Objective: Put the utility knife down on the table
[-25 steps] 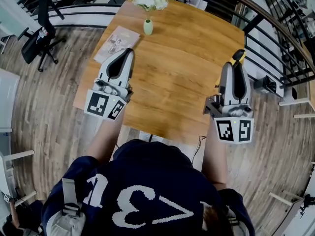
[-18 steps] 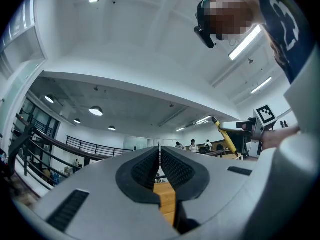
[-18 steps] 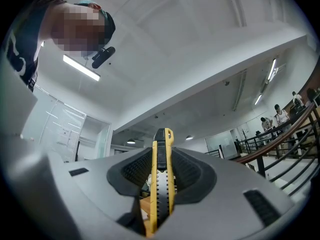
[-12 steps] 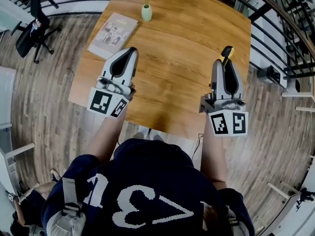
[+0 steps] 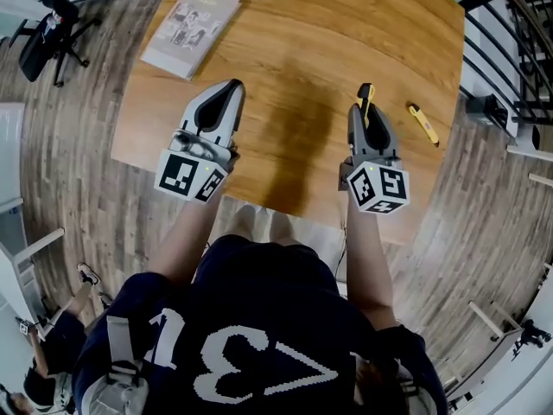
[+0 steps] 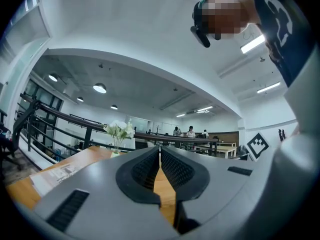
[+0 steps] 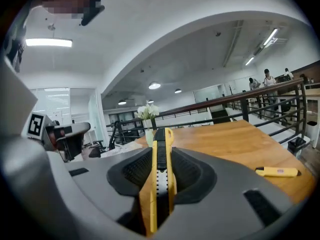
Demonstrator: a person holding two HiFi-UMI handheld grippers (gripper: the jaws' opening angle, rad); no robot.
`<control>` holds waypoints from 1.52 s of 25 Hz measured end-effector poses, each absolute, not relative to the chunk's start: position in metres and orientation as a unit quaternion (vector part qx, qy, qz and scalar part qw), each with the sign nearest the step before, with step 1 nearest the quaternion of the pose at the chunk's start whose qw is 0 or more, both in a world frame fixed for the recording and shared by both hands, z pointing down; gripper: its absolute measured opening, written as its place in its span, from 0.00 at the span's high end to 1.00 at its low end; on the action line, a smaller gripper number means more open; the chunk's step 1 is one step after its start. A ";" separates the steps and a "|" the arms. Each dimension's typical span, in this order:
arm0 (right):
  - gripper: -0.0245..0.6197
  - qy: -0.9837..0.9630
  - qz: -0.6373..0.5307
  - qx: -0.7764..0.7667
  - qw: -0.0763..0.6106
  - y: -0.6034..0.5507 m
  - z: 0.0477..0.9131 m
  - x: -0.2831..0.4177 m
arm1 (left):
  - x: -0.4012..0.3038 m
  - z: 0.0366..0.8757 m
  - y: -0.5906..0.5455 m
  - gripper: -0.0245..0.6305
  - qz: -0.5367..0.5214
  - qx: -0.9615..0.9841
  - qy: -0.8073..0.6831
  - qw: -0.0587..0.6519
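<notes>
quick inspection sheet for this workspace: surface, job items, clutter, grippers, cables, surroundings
surface: wooden table, bare in the middle
job's things: yellow utility knife, not yet set down, clamped in the right gripper
clutter: booklet, vase of white flowers, small yellow tool lying right of the right gripper
grippers: right gripper shut on the knife; left gripper shut, empty
cables: nothing seen
surroundings: plank floor, black railing, office chair

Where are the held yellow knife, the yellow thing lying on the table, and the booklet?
utility knife (image 7: 160,151): right gripper view, black slider.
yellow thing (image 5: 423,124): head view, its middle.
booklet (image 5: 190,28): head view, cover centre.
</notes>
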State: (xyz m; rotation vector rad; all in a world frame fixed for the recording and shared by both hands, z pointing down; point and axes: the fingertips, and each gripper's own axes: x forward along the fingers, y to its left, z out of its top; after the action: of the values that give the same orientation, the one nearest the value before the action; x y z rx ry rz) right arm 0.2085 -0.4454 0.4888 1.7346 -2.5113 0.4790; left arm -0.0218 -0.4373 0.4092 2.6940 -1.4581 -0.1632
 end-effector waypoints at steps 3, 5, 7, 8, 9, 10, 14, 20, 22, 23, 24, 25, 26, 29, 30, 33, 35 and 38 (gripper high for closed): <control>0.76 -0.806 0.180 0.560 0.064 -0.444 0.535 0.206 | -0.024 0.421 -0.435 0.93 -0.045 0.877 -0.476 0.047; 0.76 -0.801 0.197 0.559 0.087 -0.441 0.563 0.205 | -0.025 0.427 -0.433 0.93 -0.042 0.877 -0.476 0.051; 0.76 -0.795 0.211 0.557 0.112 -0.438 0.590 0.203 | -0.026 0.432 -0.431 0.93 -0.037 0.877 -0.475 0.054; 0.76 -0.793 0.216 0.556 0.124 -0.435 0.601 0.202 | -0.026 0.434 -0.431 0.93 -0.035 0.878 -0.475 0.055; 0.76 -0.791 0.220 0.555 0.135 -0.433 0.610 0.201 | -0.027 0.436 -0.430 0.93 -0.034 0.878 -0.474 0.057; 0.76 -0.789 0.223 0.554 0.147 -0.431 0.618 0.201 | -0.027 0.437 -0.430 0.93 -0.032 0.878 -0.474 0.058; 0.76 -0.780 0.224 0.551 0.195 -0.426 0.642 0.200 | -0.027 0.439 -0.429 0.93 -0.027 0.879 -0.471 0.062; 0.75 -0.772 0.216 0.547 0.242 -0.423 0.656 0.196 | -0.028 0.437 -0.429 0.93 -0.026 0.882 -0.466 0.061; 0.74 -0.770 0.219 0.544 0.251 -0.424 0.659 0.194 | -0.028 0.437 -0.430 0.93 -0.027 0.882 -0.466 0.060; 0.74 -0.769 0.222 0.545 0.249 -0.425 0.658 0.194 | -0.028 0.436 -0.430 0.93 -0.028 0.882 -0.466 0.059; 0.74 -0.769 0.226 0.546 0.244 -0.425 0.657 0.194 | -0.027 0.435 -0.431 0.93 -0.029 0.883 -0.465 0.059; 0.75 -0.770 0.227 0.547 0.238 -0.426 0.653 0.195 | -0.027 0.433 -0.431 0.93 -0.030 0.883 -0.465 0.057; 0.75 -0.771 0.225 0.549 0.232 -0.428 0.648 0.196 | -0.026 0.431 -0.432 0.93 -0.032 0.884 -0.464 0.055; 0.83 -0.775 0.206 0.560 0.206 -0.434 0.621 0.201 | -0.024 0.422 -0.433 0.93 -0.037 0.884 -0.463 0.047; 0.87 -0.778 0.197 0.564 0.196 -0.438 0.609 0.203 | -0.024 0.417 -0.434 0.93 -0.040 0.884 -0.463 0.044; 0.91 -0.788 0.163 0.569 0.171 -0.447 0.568 0.206 | -0.021 0.403 -0.436 0.93 -0.049 0.886 -0.460 0.031; 0.92 -0.795 0.139 0.570 0.151 -0.450 0.536 0.206 | -0.019 0.391 -0.436 0.93 -0.054 0.887 -0.458 0.023; 0.93 -0.804 0.103 0.575 0.110 -0.454 0.483 0.207 | -0.019 0.370 -0.440 0.93 -0.067 0.885 -0.460 0.006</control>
State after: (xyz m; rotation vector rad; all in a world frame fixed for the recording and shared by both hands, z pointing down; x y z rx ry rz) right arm 0.2070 -0.4544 0.4834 1.6905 -2.3625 0.3025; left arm -0.0191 -0.4402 0.3698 2.7711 -1.4408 -0.2090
